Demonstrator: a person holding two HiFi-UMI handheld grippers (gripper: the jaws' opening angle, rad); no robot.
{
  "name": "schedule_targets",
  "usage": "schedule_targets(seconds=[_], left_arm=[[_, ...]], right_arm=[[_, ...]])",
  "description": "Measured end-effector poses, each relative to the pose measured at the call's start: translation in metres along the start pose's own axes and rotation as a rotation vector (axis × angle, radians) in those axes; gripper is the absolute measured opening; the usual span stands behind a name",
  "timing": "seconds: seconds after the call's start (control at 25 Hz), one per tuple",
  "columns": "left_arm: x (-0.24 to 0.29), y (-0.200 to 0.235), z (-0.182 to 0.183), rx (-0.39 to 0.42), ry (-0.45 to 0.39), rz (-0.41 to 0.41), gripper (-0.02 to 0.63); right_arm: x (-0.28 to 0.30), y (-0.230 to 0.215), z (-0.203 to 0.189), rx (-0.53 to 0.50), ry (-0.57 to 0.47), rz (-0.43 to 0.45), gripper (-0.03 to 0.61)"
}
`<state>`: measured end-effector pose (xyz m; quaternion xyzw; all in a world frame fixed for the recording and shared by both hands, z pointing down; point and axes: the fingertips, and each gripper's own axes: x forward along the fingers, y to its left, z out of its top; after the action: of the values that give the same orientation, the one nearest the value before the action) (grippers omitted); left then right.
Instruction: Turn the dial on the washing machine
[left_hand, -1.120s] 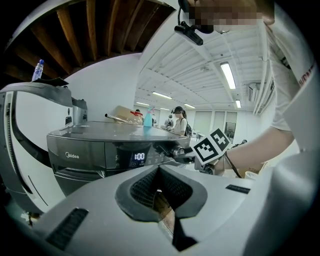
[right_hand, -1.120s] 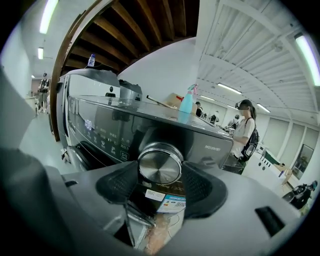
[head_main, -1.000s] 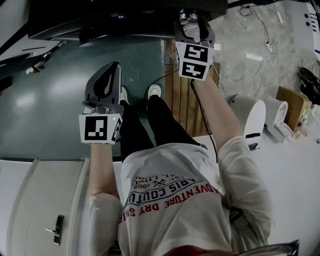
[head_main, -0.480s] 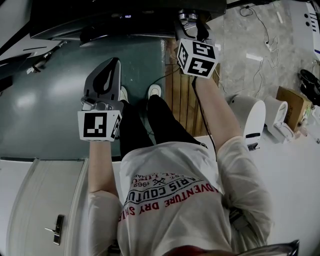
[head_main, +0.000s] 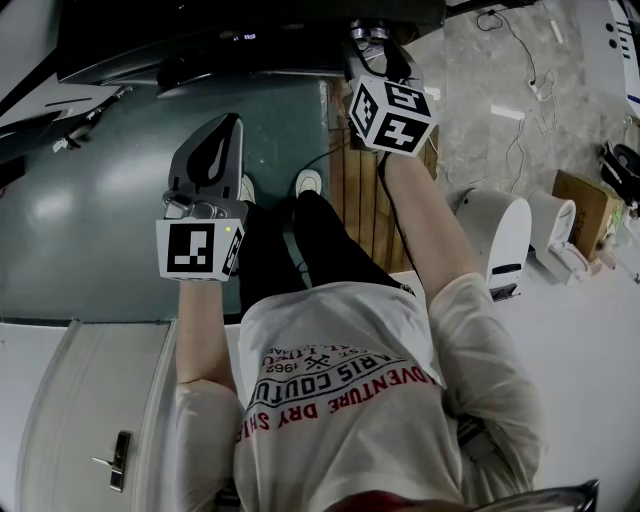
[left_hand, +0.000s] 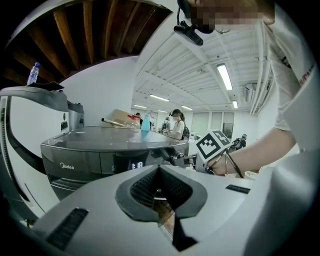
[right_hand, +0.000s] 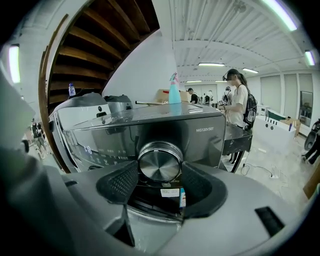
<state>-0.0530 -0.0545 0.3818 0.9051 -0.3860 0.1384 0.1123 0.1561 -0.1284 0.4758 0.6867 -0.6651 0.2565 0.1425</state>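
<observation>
The washing machine (right_hand: 150, 132) is dark grey with a round chrome dial (right_hand: 160, 161) on its front panel. My right gripper (right_hand: 160, 182) has one black pad against each side of the dial and is shut on it. In the head view the right gripper (head_main: 376, 45) reaches the machine's front edge (head_main: 250, 45) at the top, its marker cube tilted. My left gripper (head_main: 220, 135) hangs apart from the machine over the green floor, jaws together and holding nothing. From the left gripper (left_hand: 159, 170) view, the machine's panel (left_hand: 85, 160) shows ahead, with the right gripper (left_hand: 187, 159) at the dial.
A blue spray bottle (right_hand: 174, 92) and a box stand on the machine's top. A person (right_hand: 237, 100) stands behind to the right. In the head view there are a white appliance (head_main: 505, 235), a cardboard box (head_main: 585, 210) and floor cables at right.
The right gripper's marker cube has rolled and shifted slightly left while staying at the dial. The left gripper has stayed put.
</observation>
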Motion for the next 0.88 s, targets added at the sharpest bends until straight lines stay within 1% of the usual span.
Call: schedule_targets(seconds=[0.04, 0.12, 0.16, 0.24, 0.32, 0.52, 0.64, 0.72, 0.76, 0.88], left_arm=[[0.000, 0.000, 0.000, 0.000, 0.001, -0.001, 0.015], [0.001, 0.000, 0.000, 0.002, 0.003, -0.003, 0.015], [0.001, 0.000, 0.001, 0.003, 0.004, -0.003, 0.016], [0.002, 0.002, 0.003, 0.003, 0.004, 0.000, 0.015], [0.002, 0.002, 0.004, 0.000, 0.002, 0.002, 0.015], [0.005, 0.000, 0.008, 0.002, -0.007, -0.004, 0.015], [0.004, 0.000, 0.006, -0.002, -0.004, -0.001, 0.015], [0.004, 0.002, 0.001, -0.006, 0.003, 0.003, 0.015], [0.003, 0.004, -0.001, -0.009, 0.007, 0.004, 0.015], [0.002, 0.006, -0.009, -0.017, 0.027, 0.004, 0.015]], right_arm=[[0.000, 0.000, 0.000, -0.021, -0.004, -0.007, 0.288], [0.000, 0.000, 0.000, -0.095, -0.010, -0.032, 0.291], [-0.001, 0.000, 0.001, -0.147, -0.015, -0.047, 0.327], [-0.004, 0.003, 0.003, -0.266, -0.027, -0.071, 0.357], [-0.008, 0.006, 0.003, -0.398, -0.032, -0.090, 0.362], [-0.011, 0.006, 0.004, -0.797, -0.052, -0.183, 0.360], [-0.008, 0.010, 0.006, -0.985, -0.080, -0.230, 0.360], [-0.004, 0.012, 0.003, -1.069, -0.087, -0.262, 0.360], [-0.002, 0.012, 0.003, -1.092, -0.092, -0.280, 0.360], [0.000, 0.011, 0.002, -1.108, -0.109, -0.319, 0.360]])
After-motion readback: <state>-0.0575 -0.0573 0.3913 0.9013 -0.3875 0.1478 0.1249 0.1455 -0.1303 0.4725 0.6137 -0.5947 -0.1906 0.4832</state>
